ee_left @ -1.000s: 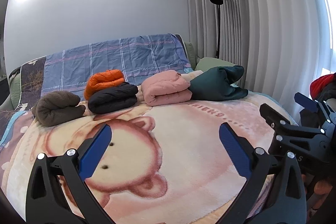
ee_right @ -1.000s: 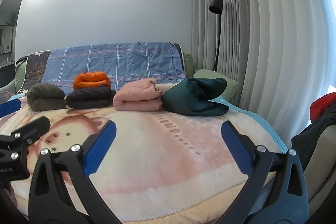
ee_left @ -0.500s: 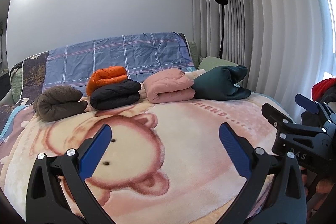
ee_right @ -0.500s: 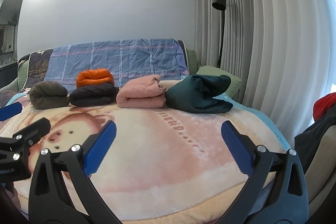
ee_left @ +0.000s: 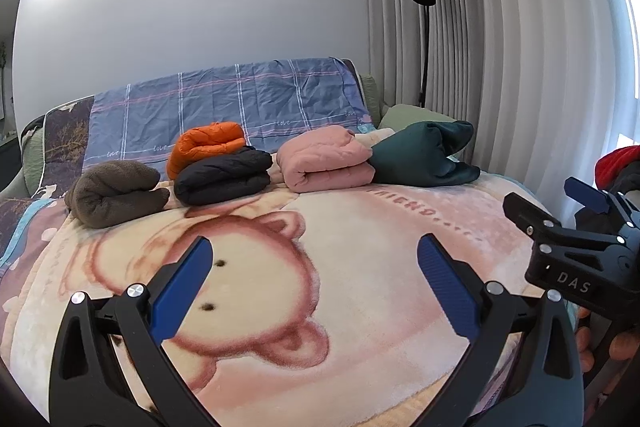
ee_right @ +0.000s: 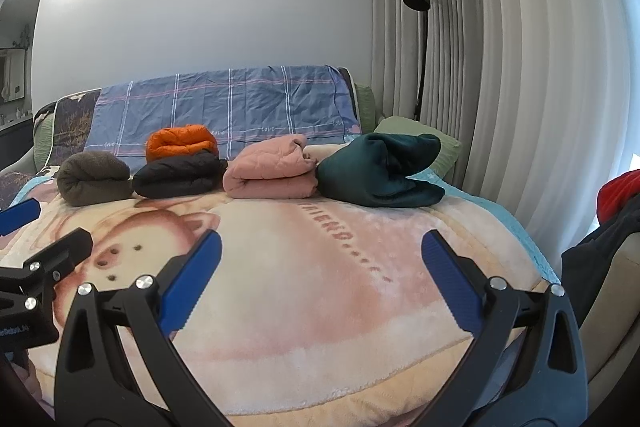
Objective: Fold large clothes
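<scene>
Several folded clothes lie in a row at the far side of the bed: a brown roll (ee_left: pixel 114 193) (ee_right: pixel 94 177), a black jacket (ee_left: pixel 224 177) (ee_right: pixel 180 175) with an orange one (ee_left: pixel 208 147) (ee_right: pixel 182 143) behind it, a pink one (ee_left: pixel 326 159) (ee_right: pixel 272 173), and a dark green one (ee_left: pixel 420 155) (ee_right: pixel 380 171). My left gripper (ee_left: pixel 314 257) is open and empty over the bear-print blanket (ee_left: pixel 300 267). My right gripper (ee_right: pixel 320 251) is open and empty, and it also shows at the right of the left wrist view (ee_left: pixel 576 227).
A pile of red and dark clothes (ee_right: pixel 616 203) (ee_left: pixel 616 163) lies on a seat at the right. A black floor lamp (ee_left: pixel 424 35) and grey curtains (ee_right: pixel 500 67) stand behind the bed. A blue plaid sheet (ee_left: pixel 224 107) covers the headboard.
Both grippers have tilted and drifted slightly, so the bed and folded clothes shift a little in view. Both stay open and empty.
</scene>
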`<state>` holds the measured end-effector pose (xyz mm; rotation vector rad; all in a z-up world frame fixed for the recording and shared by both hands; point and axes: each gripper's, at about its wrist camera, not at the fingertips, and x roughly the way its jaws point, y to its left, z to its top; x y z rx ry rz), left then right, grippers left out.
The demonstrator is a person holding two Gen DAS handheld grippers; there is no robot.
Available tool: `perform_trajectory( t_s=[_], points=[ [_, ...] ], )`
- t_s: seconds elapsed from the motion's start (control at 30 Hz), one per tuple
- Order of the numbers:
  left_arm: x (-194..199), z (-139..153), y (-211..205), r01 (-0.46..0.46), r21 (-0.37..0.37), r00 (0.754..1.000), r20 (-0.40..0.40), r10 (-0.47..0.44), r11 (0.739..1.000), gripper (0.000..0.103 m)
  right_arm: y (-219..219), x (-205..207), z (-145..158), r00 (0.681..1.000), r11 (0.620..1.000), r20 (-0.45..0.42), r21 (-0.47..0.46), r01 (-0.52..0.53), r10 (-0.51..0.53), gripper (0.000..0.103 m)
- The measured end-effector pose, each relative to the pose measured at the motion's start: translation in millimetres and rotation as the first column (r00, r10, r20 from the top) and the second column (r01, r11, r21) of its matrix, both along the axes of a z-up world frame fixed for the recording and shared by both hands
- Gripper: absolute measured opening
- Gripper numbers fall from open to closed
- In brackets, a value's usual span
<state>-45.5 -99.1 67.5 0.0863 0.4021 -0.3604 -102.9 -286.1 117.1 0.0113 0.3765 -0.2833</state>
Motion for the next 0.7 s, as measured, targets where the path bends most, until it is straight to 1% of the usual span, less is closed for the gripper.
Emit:
perform_trajectory(
  t_s=[0.1,0.3,0.7],
  points=[
    [-2.1,1.4,2.7,0.000,-0.008,1.000,-0.001,0.000,1.000,0.102,1.5,-0.4,-0.6,1.000,1.000,-0.004,-0.006,-0.001,0.001,0.101],
    [-2.8,1.7,3.1,-0.005,0.017,1.000,0.003,0.005,1.000,0.102,2.1,-0.4,-1.2,1.000,1.000,-0.011,-0.002,-0.007,0.007,0.101],
    [-4.5,-0.3,-0.9,0.004,0.022,1.000,0.001,-0.004,1.000,0.102,0.2,-0.7,-6.3,0.999,1.000,-0.032,0.000,-0.012,0.012,0.101]
  ],
)
